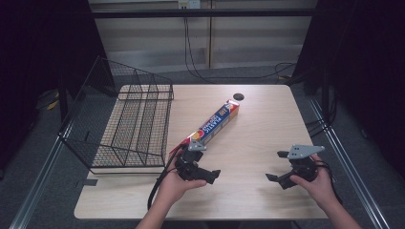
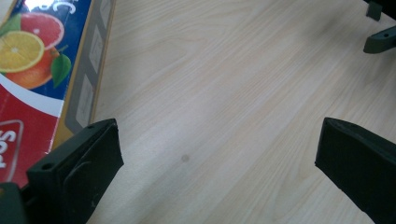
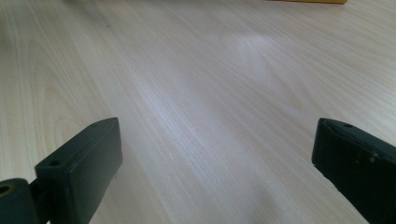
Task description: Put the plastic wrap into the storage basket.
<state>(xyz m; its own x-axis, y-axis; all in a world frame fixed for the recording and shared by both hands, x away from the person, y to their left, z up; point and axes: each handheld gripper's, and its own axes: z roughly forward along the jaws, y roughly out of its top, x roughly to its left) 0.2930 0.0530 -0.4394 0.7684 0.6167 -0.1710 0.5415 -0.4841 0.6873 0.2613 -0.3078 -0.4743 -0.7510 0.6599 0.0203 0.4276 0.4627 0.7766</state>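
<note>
My left gripper (image 1: 203, 174), jaws wide and empty, sits just right of the long blue-and-red cardboard wrap box (image 1: 215, 123); my right gripper (image 1: 282, 175) likewise wide.

A wire rack (image 1: 125, 125) stood on the tabletop's (image 1: 258, 138) left part. Just right of it a long box (image 1: 213, 125) lay aslant, a small disc (image 1: 238, 96) beyond its far end. The left gripper (image 1: 203, 170) sat at its near end, the right gripper (image 1: 279, 167) well apart, rightward.
</note>
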